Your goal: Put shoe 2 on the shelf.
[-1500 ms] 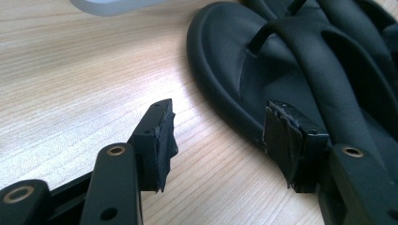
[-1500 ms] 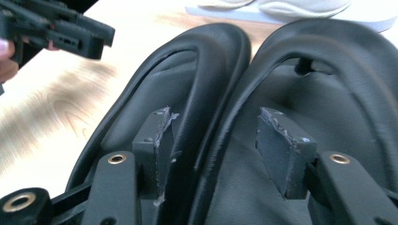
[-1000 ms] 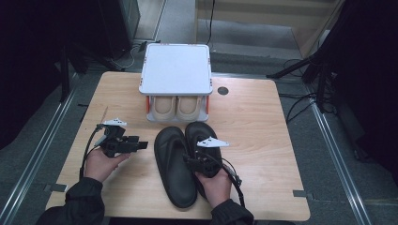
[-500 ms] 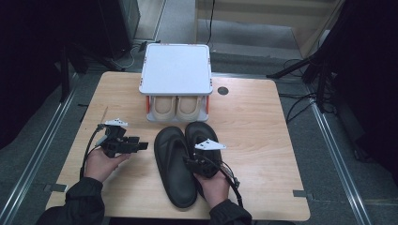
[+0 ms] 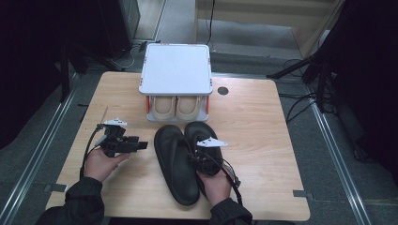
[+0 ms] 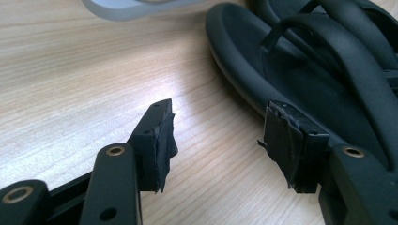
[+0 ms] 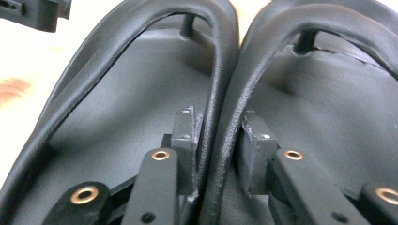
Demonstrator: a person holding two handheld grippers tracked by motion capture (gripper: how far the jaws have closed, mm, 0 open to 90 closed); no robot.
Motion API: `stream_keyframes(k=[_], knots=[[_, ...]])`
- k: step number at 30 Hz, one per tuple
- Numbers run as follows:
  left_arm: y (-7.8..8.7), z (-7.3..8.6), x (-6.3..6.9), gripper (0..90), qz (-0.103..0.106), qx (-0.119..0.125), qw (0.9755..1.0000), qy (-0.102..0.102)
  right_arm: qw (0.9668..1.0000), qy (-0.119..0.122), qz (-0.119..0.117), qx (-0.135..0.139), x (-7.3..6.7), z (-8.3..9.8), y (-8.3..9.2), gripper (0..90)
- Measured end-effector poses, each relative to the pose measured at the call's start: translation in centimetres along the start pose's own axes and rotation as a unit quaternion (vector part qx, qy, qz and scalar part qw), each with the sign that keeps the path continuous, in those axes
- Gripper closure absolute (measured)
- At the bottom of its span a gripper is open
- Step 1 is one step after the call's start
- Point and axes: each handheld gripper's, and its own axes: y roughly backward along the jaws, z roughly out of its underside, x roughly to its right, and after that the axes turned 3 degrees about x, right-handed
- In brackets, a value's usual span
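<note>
Right gripper view: at the bottom centre of the frame the right gripper has just been closing, its jaws now narrow with the two inner straps of the black sandals pinched between the pads. The sandals run lengthwise straight ahead toward the shoe rack. At lower left of the high view, the left gripper rests wide and empty beside them.

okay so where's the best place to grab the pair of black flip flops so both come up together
Grip the two inner straps where they run side by side between the black flip flops, coming from the heel end, above the footbeds. The straps arch clear of the soles and touch there, so one pinch catches both. The right gripper has just been closing on exactly that spot, straps between its pads.
</note>
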Motion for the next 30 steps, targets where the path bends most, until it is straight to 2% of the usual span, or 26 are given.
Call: stream_keyframes(k=[1, 3, 7, 12, 13, 14, 15, 16, 17, 18, 20, 25, 26, 27, 28, 29, 30], knots=[[0.0, 0.0, 0.0, 43.5, 0.002, 0.003, 1.0, 0.0, 1.0, 0.0, 0.0, 0.0, 0.0, 0.0, 0.0, 74.2], [0.1, 0.0, -0.1, 43.5, 0.001, 0.003, 1.0, 0.0, 0.9998, -0.017, -0.001, -0.004, 0.6, -0.2, 0.2, 76.1], [0.2, 0.0, -0.2, 43.5, 0.0, 0.004, 1.0, 0.002, 0.9996, -0.027, -0.006, -0.011, 1.2, -0.4, 0.6, 76.5], [0.3, 0.0, -0.3, 42.7, -0.005, 0.003, 1.0, 0.001, 0.9991, -0.013, -0.028, -0.028, 1.4, -0.5, 1.7, 76.6], [0.3, 0.0, -0.3, 42.5, -0.004, 0.003, 1.0, 0.001, 0.9987, -0.009, -0.039, -0.031, 1.4, -0.4, 2.0, 76.6], [0.4, 0.0, -0.5, 41.9, -0.004, 0.002, 1.0, 0.003, 0.9976, -0.001, -0.06, -0.033, 1.5, -0.5, 2.5, 76.5], [0.4, 0.0, -0.5, 41.9, -0.004, 0.002, 1.0, 0.003, 0.9976, -0.001, -0.06, -0.033, 1.5, -0.5, 2.5, 76.5], [0.5, 0.0, -0.5, 41.9, -0.006, 0.004, 1.0, 0.003, 0.9966, 0.002, -0.074, -0.035, 1.5, -0.5, 2.8, 76.5], [0.6, 0.0, -0.6, 41.7, -0.006, 0.005, 1.0, 0.005, 0.9953, 0.011, -0.09, -0.036, 1.5, -0.6, 3.0, 76.5], [0.7, 0.0, -0.7, 41.6, -0.007, 0.004, 0.9999, 0.006, 0.9917, 0.03, -0.12, -0.037, 1.5, -0.8, 3.5, 76.5], [0.9, 0.1, -1.0, 41.1, -0.011, 0.005, 0.9999, 0.007, 0.9873, 0.057, -0.144, -0.037, 1.2, -1.0, 3.8, 76.6], [1.7, 0.6, -1.7, 40.6, -0.024, 0.003, 0.9996, 0.017, 0.9753, 0.123, -0.175, -0.056, 0.5, -1.8, 3.4, 76.6], [1.9, 0.8, -1.8, 40.6, -0.025, 0.005, 0.9994, 0.022, 0.9753, 0.123, -0.175, -0.056, 0.5, -1.8, 3.4, 76.5], [2.1, 0.9, -1.9, 40.5, -0.028, 0.007, 0.9994, 0.022, 0.9731, 0.13, -0.18, -0.061, 0.4, -1.9, 3.2, 76.5], [2.3, 1.1, -1.9, 40.4, -0.031, 0.008, 0.9992, 0.023, 0.969, 0.141, -0.19, -0.073, 0.3, -2.2, 2.7, 76.5], [2.5, 1.3, -2.0, 40.4, -0.032, 0.008, 0.9992, 0.025, 0.969, 0.141, -0.19, -0.073, 0.3, -2.2, 2.7, 76.5], [2.6, 1.4, -2.1, 40.4, -0.035, 0.008, 0.999, 0.027, 0.9673, 0.145, -0.193, -0.077, 0.2, -2.4, 2.5, 76.5]])
